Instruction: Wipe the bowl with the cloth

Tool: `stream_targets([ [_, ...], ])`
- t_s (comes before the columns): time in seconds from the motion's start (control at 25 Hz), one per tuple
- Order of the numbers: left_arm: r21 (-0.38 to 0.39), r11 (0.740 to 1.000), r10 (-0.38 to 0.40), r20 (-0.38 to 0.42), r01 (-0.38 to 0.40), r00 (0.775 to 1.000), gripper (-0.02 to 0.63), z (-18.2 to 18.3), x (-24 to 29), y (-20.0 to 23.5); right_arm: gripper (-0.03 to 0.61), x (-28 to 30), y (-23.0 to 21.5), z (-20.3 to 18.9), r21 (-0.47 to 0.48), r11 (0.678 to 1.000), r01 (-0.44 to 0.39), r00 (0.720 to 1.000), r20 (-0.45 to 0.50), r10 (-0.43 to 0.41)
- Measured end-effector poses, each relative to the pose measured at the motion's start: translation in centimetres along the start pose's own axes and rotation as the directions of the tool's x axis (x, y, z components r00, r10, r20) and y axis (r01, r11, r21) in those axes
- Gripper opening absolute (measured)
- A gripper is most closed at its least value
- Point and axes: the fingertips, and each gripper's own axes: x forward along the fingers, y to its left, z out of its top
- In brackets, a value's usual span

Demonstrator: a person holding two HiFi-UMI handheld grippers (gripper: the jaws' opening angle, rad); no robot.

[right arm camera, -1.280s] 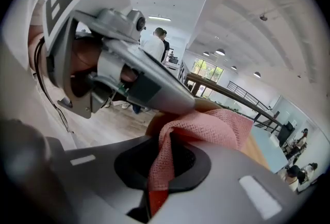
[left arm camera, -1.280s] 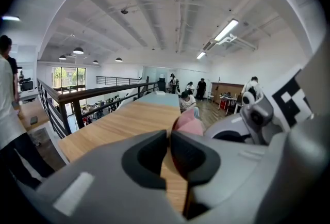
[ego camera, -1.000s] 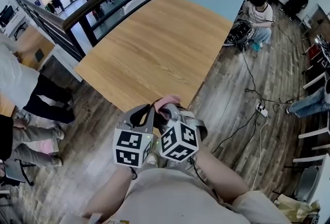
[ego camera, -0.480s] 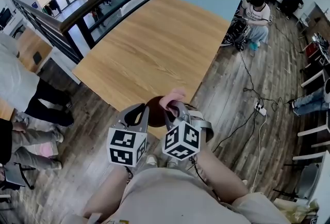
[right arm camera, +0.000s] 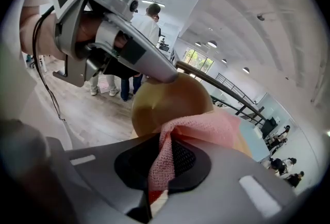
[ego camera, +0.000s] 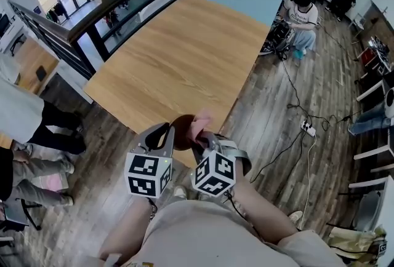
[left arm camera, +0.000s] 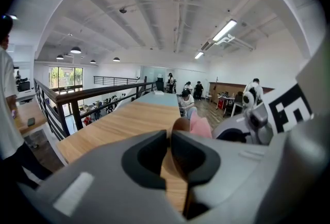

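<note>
A brown bowl [ego camera: 182, 130] is held over the near edge of the wooden table [ego camera: 184, 50]. My left gripper [ego camera: 173, 134] is shut on its rim; the rim [left arm camera: 168, 163] runs edge-on between the pads, and the jaws have just been opening slightly. My right gripper [ego camera: 201, 138] is shut on a pink cloth [ego camera: 201, 123] right beside the bowl. In the right gripper view the cloth [right arm camera: 170, 140] bunches between the pads and lies against the bowl's [right arm camera: 165, 101] inner wall, with the left gripper [right arm camera: 124, 47] above. The cloth [left arm camera: 200, 127] also shows in the left gripper view.
A black railing [ego camera: 92, 19] runs along the table's far left side. People stand at the left [ego camera: 24, 112] and one sits at the far right [ego camera: 301, 19]. Cables and a power strip [ego camera: 306, 128] lie on the wood floor to the right.
The right gripper has brought the pink cloth down against the bowl. More of the brown bowl now shows between the two grippers. The left gripper has stayed about where it was.
</note>
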Motion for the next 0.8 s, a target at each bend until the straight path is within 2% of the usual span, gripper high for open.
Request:
stream_targets([
  [0.2,-0.002,1.000,0.000,-0.011,0.000,1.000,0.031,-0.6,0.0,0.1,0.014,0.7,3.2,1.0,-0.018,0.995,-0.095,0.995,0.019,0.096],
  [0.4,-0.013,1.000,-0.012,-0.033,0.012,0.999,0.032,-1.8,-0.1,0.0,0.014,1.0,5.0,2.8,-0.064,0.988,-0.138,0.989,0.052,0.141],
  [0.68,-0.051,0.998,-0.049,-0.050,0.047,0.998,0.019,-2.7,-0.5,-1.3,0.014,0.3,3.8,4.3,-0.079,0.989,-0.122,0.984,0.121,0.131],
  [0.8,-0.058,0.997,-0.057,-0.051,0.054,0.997,0.017,-3.1,-0.6,-1.6,0.014,0.1,2.4,4.3,-0.064,0.994,-0.086,0.986,0.140,0.094],
])
